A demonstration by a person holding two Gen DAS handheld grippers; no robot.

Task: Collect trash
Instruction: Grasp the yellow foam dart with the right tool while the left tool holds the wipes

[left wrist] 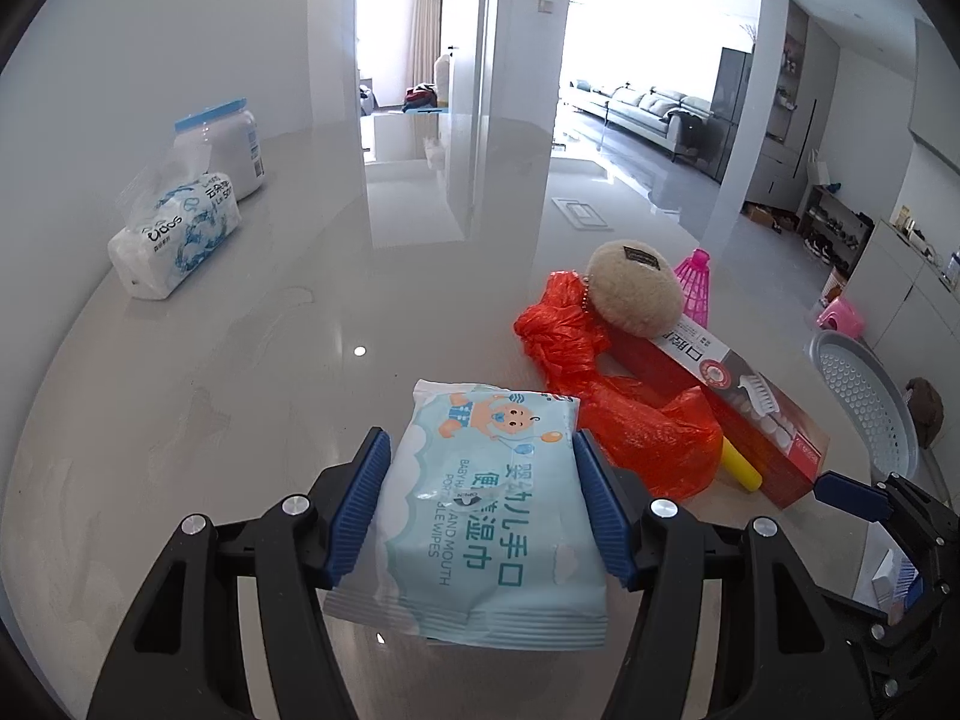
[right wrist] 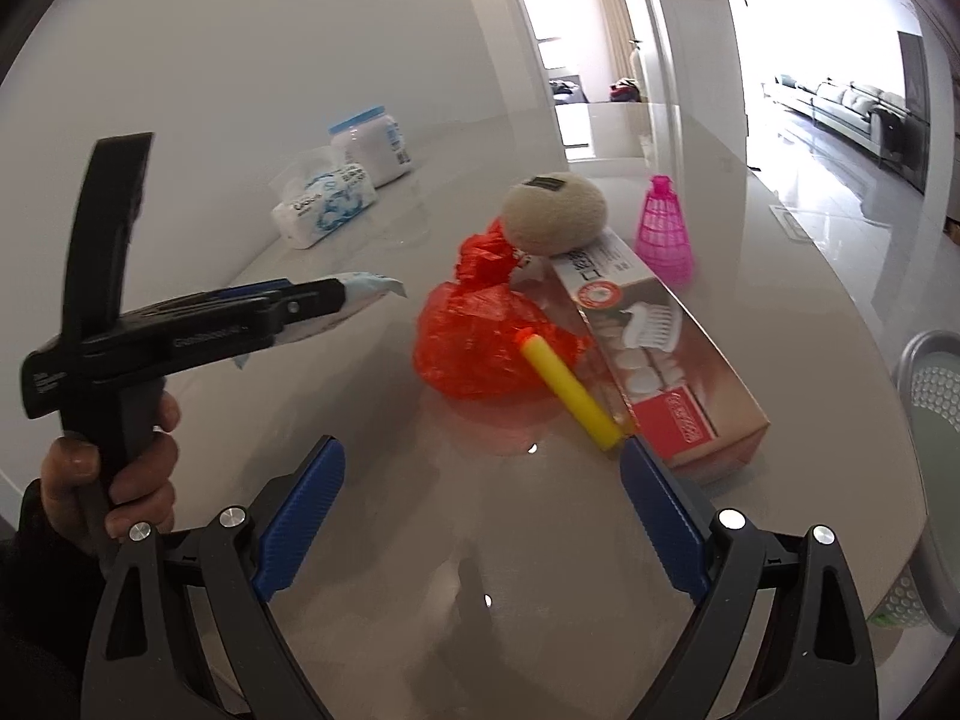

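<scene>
My left gripper (left wrist: 477, 501) is shut on a light blue pack of baby wipes (left wrist: 480, 516) and holds it above the white table (left wrist: 240, 360); from the right wrist view the pack (right wrist: 366, 294) sticks out of that gripper (right wrist: 342, 300). My right gripper (right wrist: 483, 516) is open and empty, just short of a yellow foam dart (right wrist: 570, 390). The dart leans on a crumpled red plastic bag (right wrist: 480, 336) and a toothpaste box (right wrist: 648, 354). A beige plush ball (right wrist: 552, 213) rests on the box.
A pink shuttlecock-like cone (right wrist: 663, 228) stands behind the box. A tissue pack (left wrist: 174, 234) and a blue-lidded jar (left wrist: 225, 144) sit at the far left by the wall. A grey perforated basket (left wrist: 864, 402) stands off the table's right edge.
</scene>
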